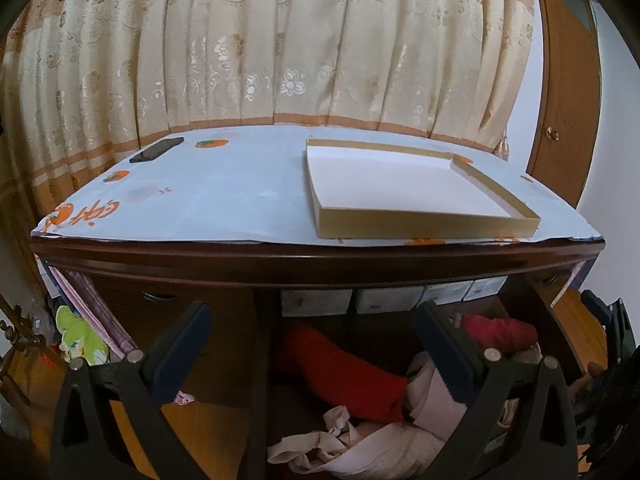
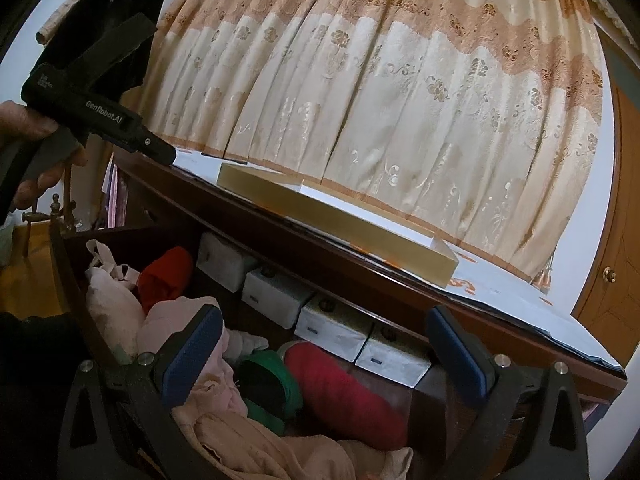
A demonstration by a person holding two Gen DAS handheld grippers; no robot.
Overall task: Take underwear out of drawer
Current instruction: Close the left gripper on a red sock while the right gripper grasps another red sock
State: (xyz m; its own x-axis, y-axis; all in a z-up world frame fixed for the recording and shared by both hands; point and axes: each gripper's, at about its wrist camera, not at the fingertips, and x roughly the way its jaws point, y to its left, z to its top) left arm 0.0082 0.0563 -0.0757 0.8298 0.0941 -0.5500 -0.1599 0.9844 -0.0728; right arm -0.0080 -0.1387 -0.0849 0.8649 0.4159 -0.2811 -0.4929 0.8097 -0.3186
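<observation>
In the open drawer [image 2: 80, 248], under the tabletop overhang [image 2: 320, 256], soft underwear [image 2: 224, 420] is piled near-left beside red rolls [image 2: 340, 388]. Right gripper [image 2: 324, 352] is spread wide above it, empty; left gripper [image 1: 312, 344] likewise wide, empty. Fabric judged light, limp, snag-prone: a bunched fold should be pinched. Clearance upward is limited by the overhang; withdrawal toward near is advised.

**Soft daylight, dark drawer, heavy fisheye warp**

Daylight filters evenly through the cream-and-orange floral curtain [image 1: 280, 48], so the pale printed tabletop cover [image 1: 224, 196] reads bright. The open dark wooden drawer [image 2: 132, 236] sits in dim shadow. Both views bend strongly at their black-vignetted, slightly soft edges.
</observation>
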